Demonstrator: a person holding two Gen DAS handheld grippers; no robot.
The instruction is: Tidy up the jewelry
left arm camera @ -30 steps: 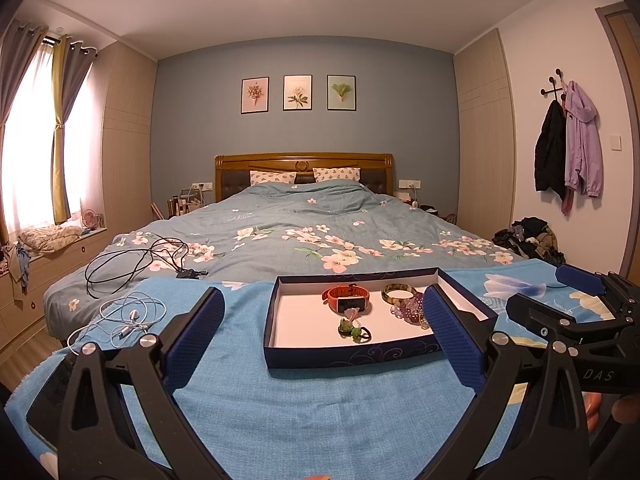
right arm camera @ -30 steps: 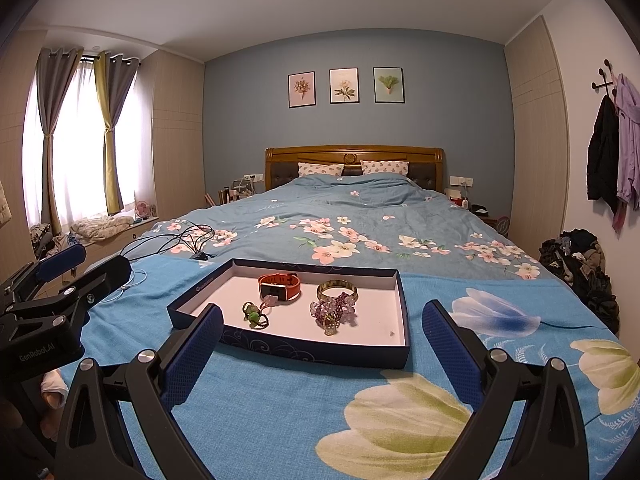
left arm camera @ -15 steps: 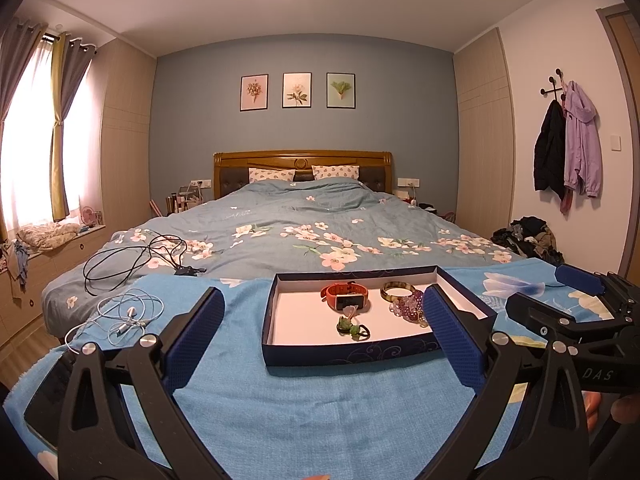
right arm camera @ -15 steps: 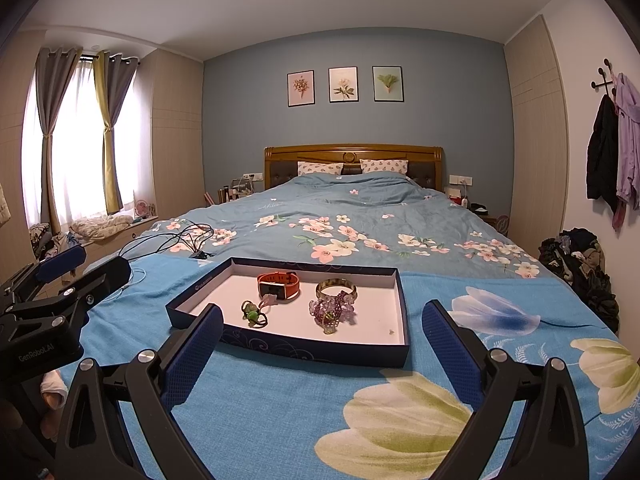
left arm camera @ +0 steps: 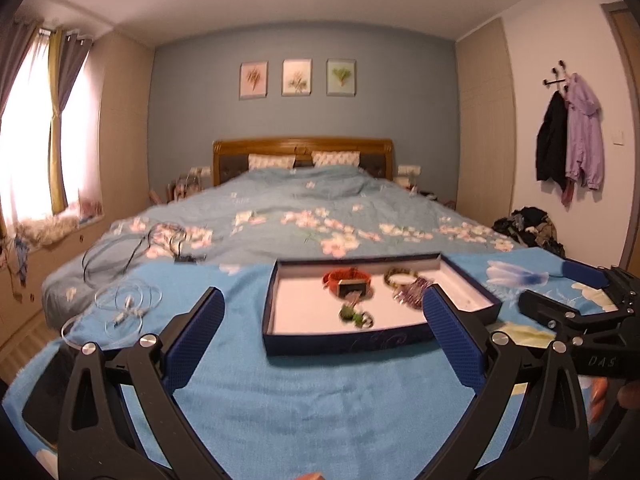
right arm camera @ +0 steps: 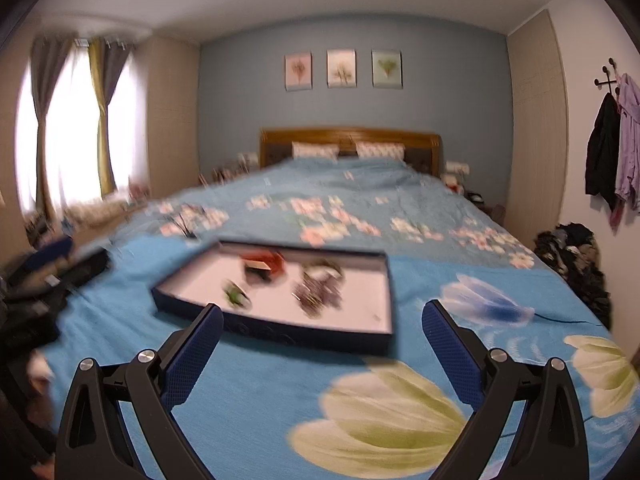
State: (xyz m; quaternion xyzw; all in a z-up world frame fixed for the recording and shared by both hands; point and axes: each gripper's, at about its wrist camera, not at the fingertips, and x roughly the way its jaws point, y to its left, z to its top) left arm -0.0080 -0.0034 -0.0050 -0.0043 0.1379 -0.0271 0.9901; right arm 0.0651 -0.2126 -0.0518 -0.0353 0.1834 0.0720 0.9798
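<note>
Two grippers, left (left arm camera: 322,330) and right (right arm camera: 322,342), wide open and empty, near the box (left arm camera: 344,342) on the bed's blue blanket (left arm camera: 280,400), with small, light, likely slippery jewelry inside: red band (left arm camera: 347,280) probably easiest to pinch by its strap.

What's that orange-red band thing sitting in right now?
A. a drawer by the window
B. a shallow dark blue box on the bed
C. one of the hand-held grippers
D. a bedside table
B: the orange-red band lies on the white floor of the shallow dark blue box, which rests on the blue bedspread.
</note>
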